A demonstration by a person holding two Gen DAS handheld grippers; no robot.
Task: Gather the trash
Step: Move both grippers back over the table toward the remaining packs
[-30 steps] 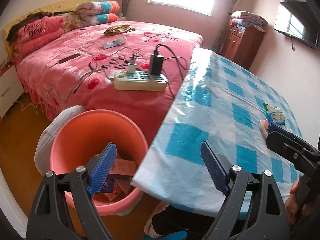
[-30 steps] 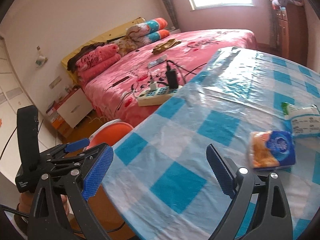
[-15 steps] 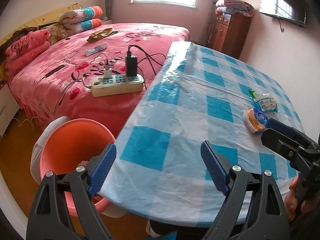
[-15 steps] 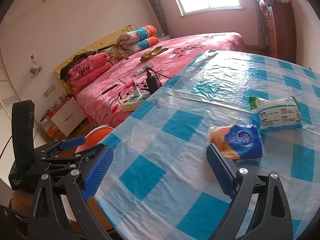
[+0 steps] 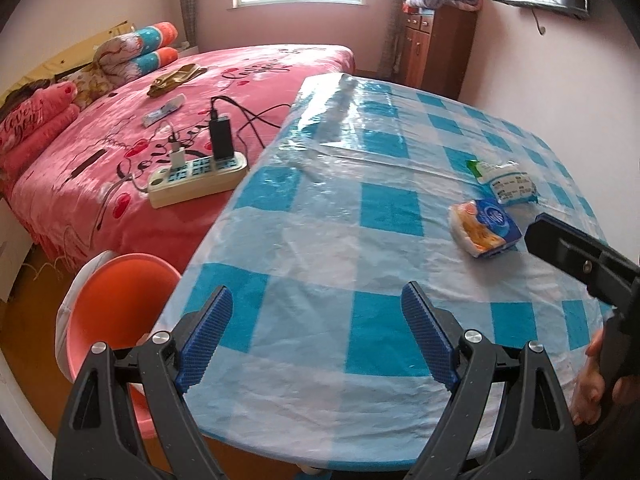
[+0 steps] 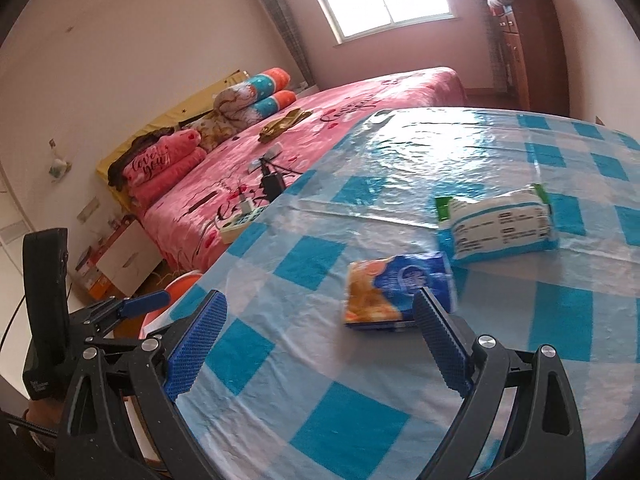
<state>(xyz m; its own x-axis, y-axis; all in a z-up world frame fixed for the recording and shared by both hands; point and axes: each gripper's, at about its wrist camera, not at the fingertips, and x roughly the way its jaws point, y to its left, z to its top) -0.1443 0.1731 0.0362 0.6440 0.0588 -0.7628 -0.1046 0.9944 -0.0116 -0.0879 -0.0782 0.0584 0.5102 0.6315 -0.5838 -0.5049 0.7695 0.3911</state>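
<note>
Bedroom light comes in from the far window and glares off the clear plastic film over the blue-and-white checked tablecloth [image 5: 384, 208], which takes up most of both wrist views. To the left of the table runs a pink bed [image 5: 100, 168] with a cream power strip [image 5: 196, 176] lying on the blanket, cables trailing from it.

My two pieces of trash sit on the right half of the table, just beside each other: a soft blue-and-orange tissue pack [image 6: 396, 292], pillowy and slightly crushed, and beyond it a white-and-blue wrapper with a green end [image 6: 496, 226], crinkled and flat. The orange bin [image 5: 120, 312] stands on the floor at the table's near-left corner, smooth plastic, round, partly tucked under the overhanging cloth.

My right gripper [image 6: 320, 344] has its blue ribbed pads apart and empty, with the tissue pack just past the right-hand pad. My left gripper [image 5: 316, 336] is also spread wide with nothing in it, hovering over the near edge of the table.

What worries me: the film is slick, so a pad coming in low could push the tissue pack along rather than straddle it — possibly into the wrapper behind. The pack is squashy, and a shallow bite near one corner may let it slip out on the carry. A pad dragging could also snag the loose film and tug the cloth — and the bin's mouth is half hidden by that overhang, so a careless drop could land on the floor.
</note>
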